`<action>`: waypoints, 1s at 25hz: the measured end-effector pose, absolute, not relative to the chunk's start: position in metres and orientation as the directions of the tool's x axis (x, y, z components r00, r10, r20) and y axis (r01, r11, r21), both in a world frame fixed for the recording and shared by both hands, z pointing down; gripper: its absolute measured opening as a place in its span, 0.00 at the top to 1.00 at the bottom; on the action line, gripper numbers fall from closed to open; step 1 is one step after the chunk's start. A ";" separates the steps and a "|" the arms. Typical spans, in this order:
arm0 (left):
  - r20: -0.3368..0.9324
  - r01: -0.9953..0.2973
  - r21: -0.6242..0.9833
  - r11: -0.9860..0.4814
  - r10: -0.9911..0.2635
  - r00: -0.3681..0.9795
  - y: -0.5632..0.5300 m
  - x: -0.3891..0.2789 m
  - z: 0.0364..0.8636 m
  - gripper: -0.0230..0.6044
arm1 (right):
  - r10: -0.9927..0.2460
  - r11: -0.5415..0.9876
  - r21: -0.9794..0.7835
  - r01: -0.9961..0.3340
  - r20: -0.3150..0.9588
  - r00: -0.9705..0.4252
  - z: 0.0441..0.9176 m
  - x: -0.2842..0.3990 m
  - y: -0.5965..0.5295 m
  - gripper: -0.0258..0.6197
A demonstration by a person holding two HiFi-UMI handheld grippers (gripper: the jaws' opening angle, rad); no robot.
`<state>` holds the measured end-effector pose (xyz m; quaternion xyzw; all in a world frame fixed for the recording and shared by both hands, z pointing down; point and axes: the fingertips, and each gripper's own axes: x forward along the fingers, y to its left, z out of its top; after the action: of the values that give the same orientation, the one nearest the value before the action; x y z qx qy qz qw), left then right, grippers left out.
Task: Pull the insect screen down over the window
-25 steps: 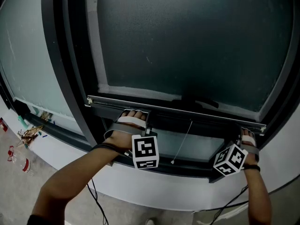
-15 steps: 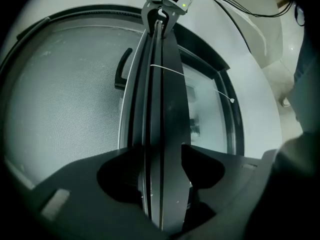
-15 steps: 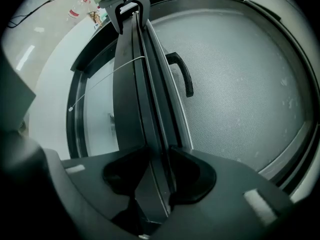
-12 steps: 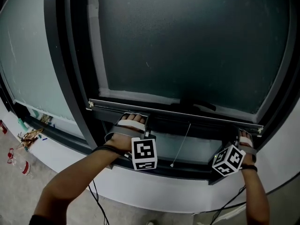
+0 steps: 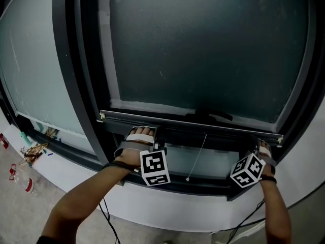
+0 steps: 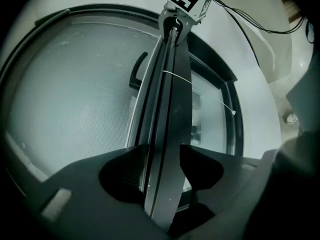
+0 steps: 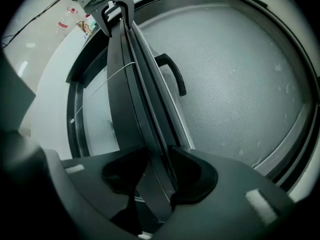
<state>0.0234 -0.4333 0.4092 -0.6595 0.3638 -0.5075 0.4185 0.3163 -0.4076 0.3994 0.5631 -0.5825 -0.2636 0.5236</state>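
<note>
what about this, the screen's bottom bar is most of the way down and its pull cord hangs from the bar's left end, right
No: the pull cord hangs from about the middle of the bottom bar, not its left end, as the head view shows. The bar is most of the way down.

A dark metal window frame (image 5: pixel 71 80) with a thick upright post takes up most of the head view. Left of the post sits a frosted pale glass pane (image 5: pixel 28 60). Below the frame runs a smooth white wall band (image 5: pixel 188 207), curved by the lens. At lower left lies a grey speckled floor (image 5: pixel 15 212) with a small clear plastic bottle with a red label (image 5: pixel 24 181) on it, and brownish litter (image 5: pixel 33 150) rests on the sill. The light is dim, cool and greenish.
</note>
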 end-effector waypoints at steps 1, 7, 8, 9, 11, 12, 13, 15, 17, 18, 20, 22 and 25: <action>0.362 -0.077 -0.919 -0.387 -0.904 0.228 -0.430 0.023 0.407 0.58 | -0.932 0.224 0.893 -0.390 0.313 0.181 0.399 0.315 -0.406 0.71; 0.345 -0.206 -0.885 -0.418 -0.885 0.313 -0.396 0.034 0.393 0.62 | -0.957 0.172 0.879 -0.444 0.256 0.135 0.381 0.297 -0.389 0.75; 0.342 -0.225 -0.877 -0.424 -0.881 0.327 -0.390 0.036 0.392 0.63 | -0.961 0.168 0.870 -0.463 0.250 0.120 0.378 0.291 -0.385 0.76; 0.339 -0.245 -0.869 -0.431 -0.877 0.341 -0.383 0.037 0.391 0.64 | -0.964 0.166 0.858 -0.487 0.245 0.103 0.375 0.284 -0.380 0.77; 0.334 -0.290 -0.845 -0.449 -0.867 0.369 -0.369 0.040 0.387 0.67 | -0.970 0.164 0.830 -0.534 0.235 0.066 0.368 0.268 -0.369 0.79; 0.330 -0.316 -0.830 -0.459 -0.862 0.385 -0.362 0.042 0.385 0.70 | -0.972 0.165 0.816 -0.554 0.229 0.048 0.366 0.260 -0.363 0.81; 0.324 -0.344 -0.814 -0.468 -0.857 0.401 -0.355 0.043 0.383 0.72 | -0.974 0.167 0.803 -0.572 0.224 0.031 0.364 0.252 -0.356 0.82; 0.311 -0.402 -0.773 -0.490 -0.846 0.433 -0.339 0.045 0.378 0.76 | -0.976 0.175 0.770 -0.613 0.216 -0.008 0.362 0.233 -0.341 0.83; 0.297 -0.465 -0.720 -0.515 -0.834 0.465 -0.323 0.046 0.373 0.79 | -0.977 0.189 0.727 -0.661 0.206 -0.053 0.360 0.213 -0.325 0.85; 0.291 -0.494 -0.690 -0.529 -0.828 0.480 -0.315 0.046 0.370 0.80 | -0.977 0.196 0.703 -0.683 0.198 -0.076 0.358 0.203 -0.316 0.85; 0.280 -0.543 -0.629 -0.556 -0.814 0.509 -0.298 0.046 0.366 0.81 | -0.976 0.210 0.660 -0.721 0.182 -0.118 0.355 0.183 -0.297 0.86; 0.264 -0.582 -0.574 -0.576 -0.803 0.535 -0.279 0.045 0.363 0.83 | -0.974 0.224 0.625 -0.748 0.165 -0.154 0.355 0.163 -0.277 0.87; 0.243 -0.632 -0.484 -0.605 -0.787 0.567 -0.251 0.040 0.364 0.85 | -0.972 0.234 0.581 -0.779 0.137 -0.190 0.354 0.136 -0.248 0.86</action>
<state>0.0400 -0.2509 0.3637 -0.8679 0.4088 -0.2219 0.1744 0.1364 -0.2482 0.3543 0.5870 -0.7460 -0.1959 0.2461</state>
